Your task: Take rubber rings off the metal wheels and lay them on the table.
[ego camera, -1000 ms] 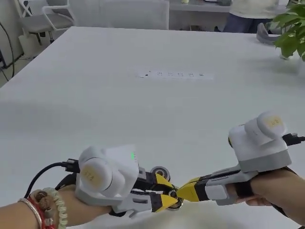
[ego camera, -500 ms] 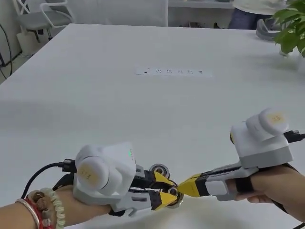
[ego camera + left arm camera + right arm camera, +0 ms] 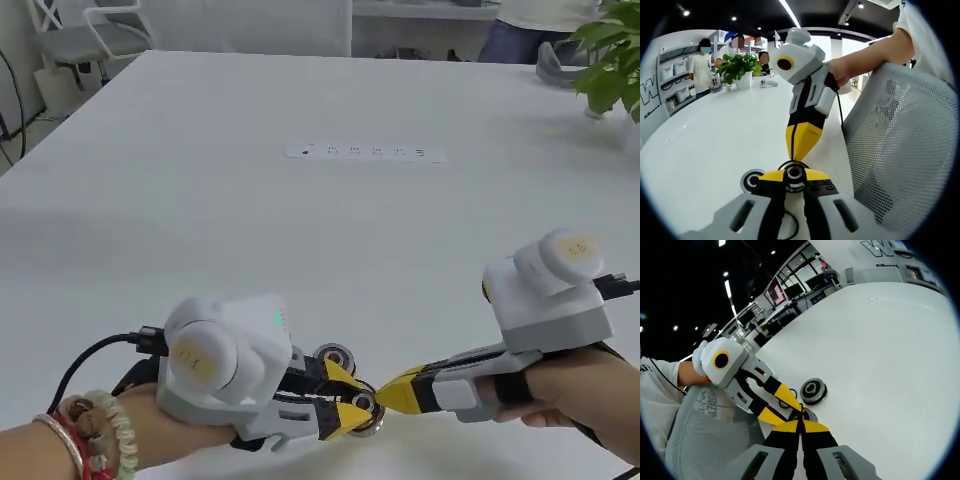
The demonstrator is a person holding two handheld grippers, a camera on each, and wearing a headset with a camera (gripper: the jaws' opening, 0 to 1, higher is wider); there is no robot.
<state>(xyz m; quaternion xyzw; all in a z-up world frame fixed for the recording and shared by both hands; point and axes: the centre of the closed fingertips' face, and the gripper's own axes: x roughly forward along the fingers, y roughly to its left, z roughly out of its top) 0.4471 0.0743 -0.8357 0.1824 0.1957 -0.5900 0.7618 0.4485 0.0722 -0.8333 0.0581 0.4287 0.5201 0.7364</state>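
Working at the near edge of the white worktop [image 3: 300, 230]. Left tool [image 3: 352, 398] clamps one metal wheel [image 3: 794, 174] edgewise. Right tool [image 3: 385, 392], jaws nearly together, nips the thin rubber ring [image 3: 790, 163] at that wheel's rim — the bite looks slight. Second wheel [image 3: 335, 358] lies flat just beside. Likely risks: ring slips the jaws and snaps back; wheel twists out of the clamp under the pull; a freed part rolls off the edge.

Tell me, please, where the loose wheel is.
In the head view the loose wheel lies on the table near its front edge, just beyond the left tool, which grips a second wheel.
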